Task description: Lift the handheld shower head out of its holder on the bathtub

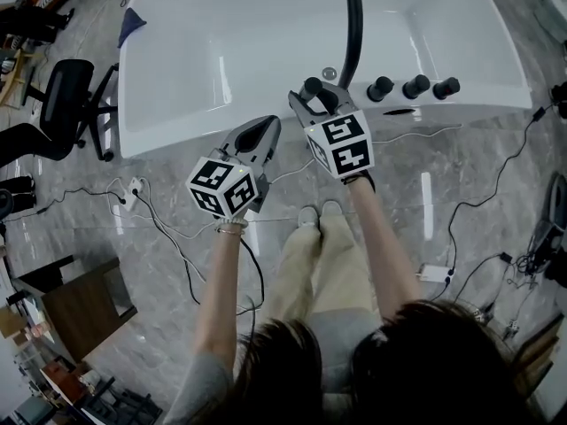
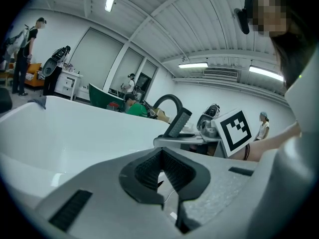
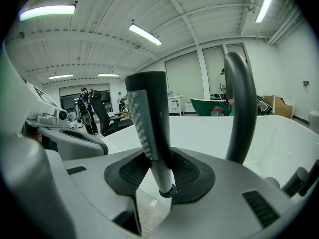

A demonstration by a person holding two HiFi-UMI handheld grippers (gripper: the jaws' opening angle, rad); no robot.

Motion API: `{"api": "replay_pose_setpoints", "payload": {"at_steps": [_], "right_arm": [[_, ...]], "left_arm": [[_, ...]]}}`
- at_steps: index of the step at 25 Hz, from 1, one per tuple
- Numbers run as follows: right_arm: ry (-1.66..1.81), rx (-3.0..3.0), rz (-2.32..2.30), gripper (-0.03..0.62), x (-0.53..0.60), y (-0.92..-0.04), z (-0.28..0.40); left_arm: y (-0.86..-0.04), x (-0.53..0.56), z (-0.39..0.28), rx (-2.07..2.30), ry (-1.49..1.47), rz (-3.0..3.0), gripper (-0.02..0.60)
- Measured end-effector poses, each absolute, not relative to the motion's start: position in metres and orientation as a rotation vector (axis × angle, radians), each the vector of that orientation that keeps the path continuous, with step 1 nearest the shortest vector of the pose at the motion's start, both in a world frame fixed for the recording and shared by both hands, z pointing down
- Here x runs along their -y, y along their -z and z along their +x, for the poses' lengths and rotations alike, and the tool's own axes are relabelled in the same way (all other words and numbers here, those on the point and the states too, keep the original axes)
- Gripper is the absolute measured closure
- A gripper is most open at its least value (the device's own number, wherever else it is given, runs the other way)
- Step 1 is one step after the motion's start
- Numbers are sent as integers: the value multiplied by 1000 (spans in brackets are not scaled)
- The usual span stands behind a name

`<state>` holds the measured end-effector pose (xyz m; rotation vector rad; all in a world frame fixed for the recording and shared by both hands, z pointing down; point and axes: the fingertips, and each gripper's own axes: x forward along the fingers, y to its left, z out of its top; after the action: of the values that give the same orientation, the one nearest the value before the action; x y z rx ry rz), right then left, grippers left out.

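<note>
The handheld shower head (image 3: 149, 118), dark with a nozzle-dotted face and a grey stem, stands upright between the pads of my right gripper (image 3: 154, 163), which is shut on its stem. In the head view this gripper (image 1: 317, 103) hangs over the near rim of the white bathtub (image 1: 221, 60), with the shower head (image 1: 312, 87) at its tip. A small chrome fitting (image 1: 330, 73) sits on the rim just beyond. My left gripper (image 1: 264, 131) hovers left of it over the tub's edge, its jaws together and empty (image 2: 160, 156). From there the shower head (image 2: 178, 122) shows at the right.
A black curved spout (image 1: 353, 25) rises behind the right gripper, with three black knobs (image 1: 415, 87) to its right. Cables (image 1: 168, 228) and a power strip (image 1: 133, 189) lie on the marble floor. An office chair (image 1: 62, 104) stands left. People stand in the background.
</note>
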<state>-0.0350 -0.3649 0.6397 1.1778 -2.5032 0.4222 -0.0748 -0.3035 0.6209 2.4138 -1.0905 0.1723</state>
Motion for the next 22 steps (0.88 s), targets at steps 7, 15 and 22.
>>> {"api": "replay_pose_setpoints", "payload": {"at_steps": [7,15,22], "right_arm": [[-415,2537,1224,461,352,-600,-25],[-378,2580,1254,461,346,-544,-25],[-328,2626,1273,461,341,-497,-15]], "left_arm": [[-590,297,-78,1116,-136,2430,577],[-543,302,-80,1112,-110,2485,577],[-507,301,-61,1085,-78,2536,577]]}}
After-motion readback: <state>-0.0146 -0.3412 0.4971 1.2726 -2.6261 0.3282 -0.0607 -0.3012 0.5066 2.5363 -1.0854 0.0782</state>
